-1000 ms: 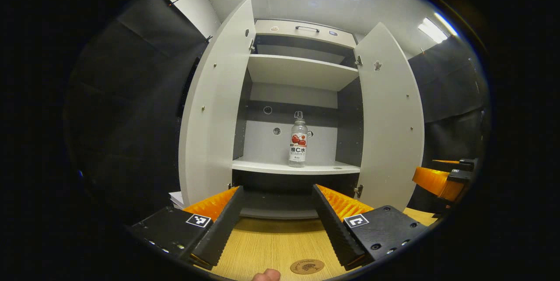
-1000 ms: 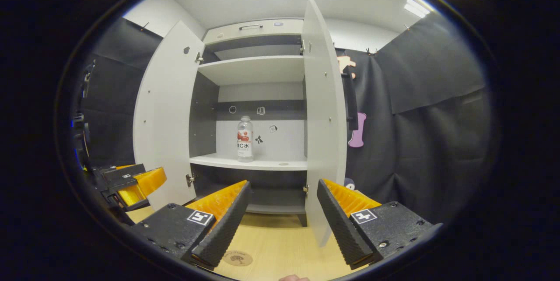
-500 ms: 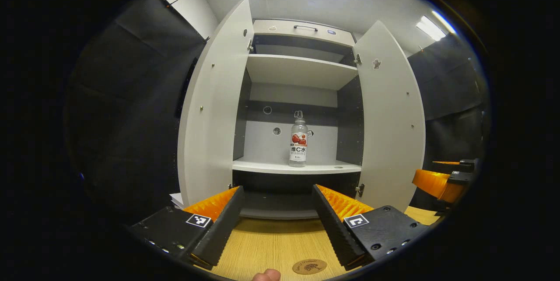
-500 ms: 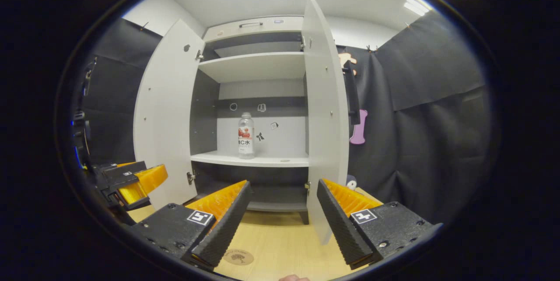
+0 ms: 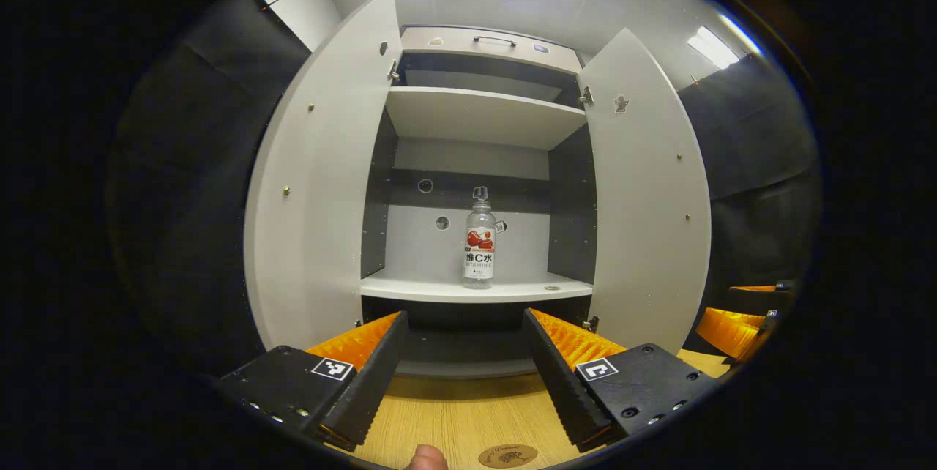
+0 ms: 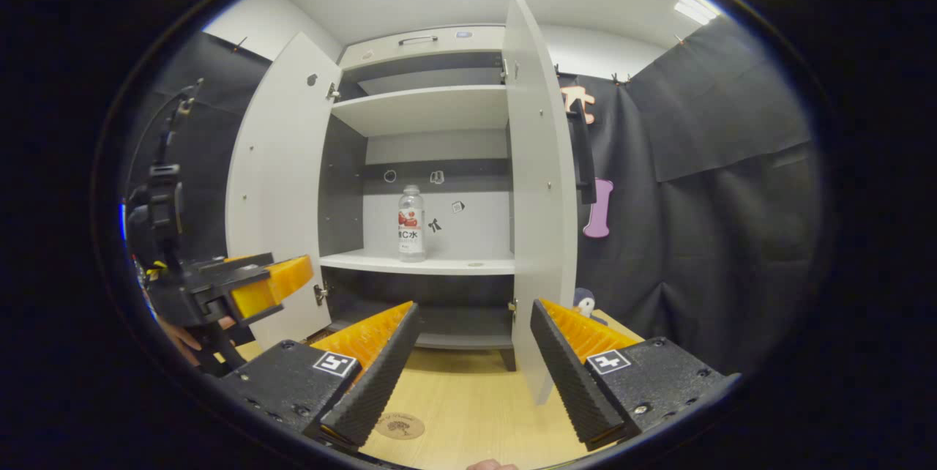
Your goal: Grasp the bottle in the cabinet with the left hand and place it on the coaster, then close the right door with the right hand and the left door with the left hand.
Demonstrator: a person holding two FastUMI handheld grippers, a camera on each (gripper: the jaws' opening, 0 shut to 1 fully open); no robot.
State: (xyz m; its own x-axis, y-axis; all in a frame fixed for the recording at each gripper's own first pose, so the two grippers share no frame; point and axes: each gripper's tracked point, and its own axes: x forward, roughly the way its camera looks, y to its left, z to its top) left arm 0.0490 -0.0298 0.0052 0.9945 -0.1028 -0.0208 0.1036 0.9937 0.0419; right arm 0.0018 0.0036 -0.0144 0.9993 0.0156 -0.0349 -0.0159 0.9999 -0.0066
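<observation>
Left gripper: fingers spread wide and holding nothing, low over the wooden tabletop and pointed into the cabinet; a fingertip of the person shows at the bottom edge.
Right gripper: likewise released and empty, facing the edge of the right door.
Coaster: a round disc on the tabletop, just below the left gripper's right finger; bare, waiting for the bottle.
Doors: the left door and the right door both stand swung outward; the gap between them looks ample for one gripper to enter.
Bottle: upright on the lower shelf, near the middle, well apart from both side walls and from the upper shelf overhead.
Progress: by the look of it nothing is done; the grasp, the placing and both door closings all remain.
Room to move: the lower shelf's front lip and the door edges are the likely snags on the way in and out; headroom over the cap seems generous.
</observation>
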